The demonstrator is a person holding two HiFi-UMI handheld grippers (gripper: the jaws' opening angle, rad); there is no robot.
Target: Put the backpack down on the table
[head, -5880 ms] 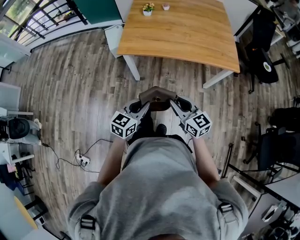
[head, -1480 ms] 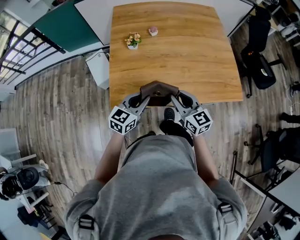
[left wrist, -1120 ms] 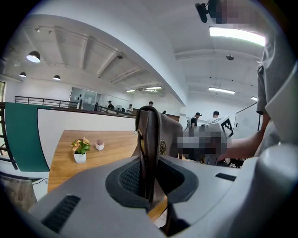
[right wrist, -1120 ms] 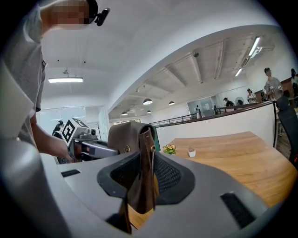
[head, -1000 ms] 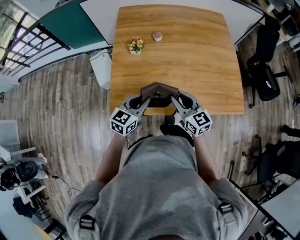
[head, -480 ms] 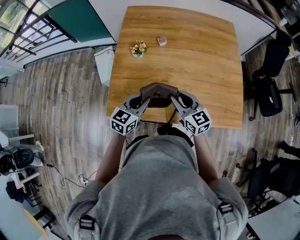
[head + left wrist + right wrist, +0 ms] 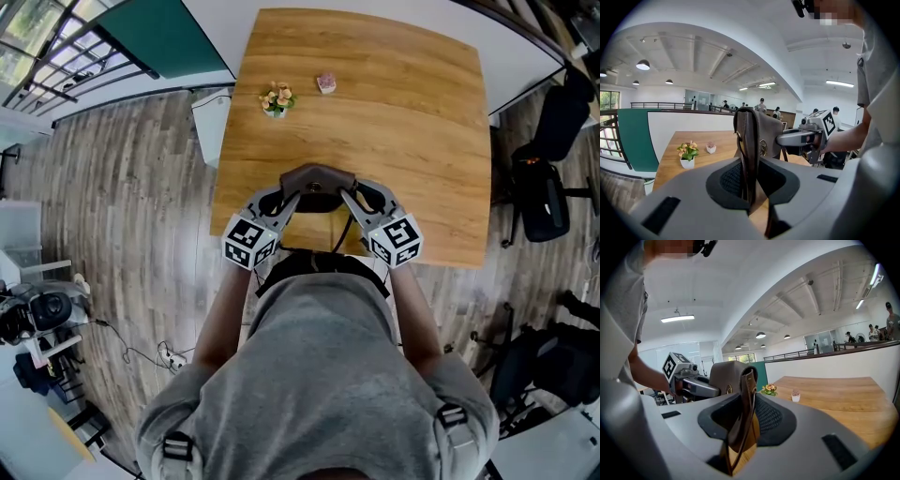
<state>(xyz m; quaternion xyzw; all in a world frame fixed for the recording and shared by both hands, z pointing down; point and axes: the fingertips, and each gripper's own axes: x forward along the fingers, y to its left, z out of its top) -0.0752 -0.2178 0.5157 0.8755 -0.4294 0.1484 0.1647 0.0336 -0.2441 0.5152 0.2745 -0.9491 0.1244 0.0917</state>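
A small brown leather backpack [image 7: 319, 182] hangs between both grippers over the near part of the wooden table [image 7: 422, 112]. My left gripper [image 7: 287, 201] is shut on its left side. In the left gripper view the leather edge and strap [image 7: 749, 154] run down between the jaws of that gripper [image 7: 751, 187]. My right gripper [image 7: 351, 199] is shut on the backpack's right side. The right gripper view shows brown leather [image 7: 740, 394] pinched in that gripper [image 7: 743, 427]. Whether the backpack's bottom touches the table is hidden.
A small flower pot [image 7: 276, 98] and a tiny pink pot [image 7: 326, 83] stand on the table's far left part. A white cabinet [image 7: 212, 127] is left of the table. Black office chairs [image 7: 546, 192] stand to the right. Cables [image 7: 155, 352] lie on the wooden floor.
The person has walked up to the table. The backpack, held the same way in both grippers, has gone from above the floor to above the table's near edge.
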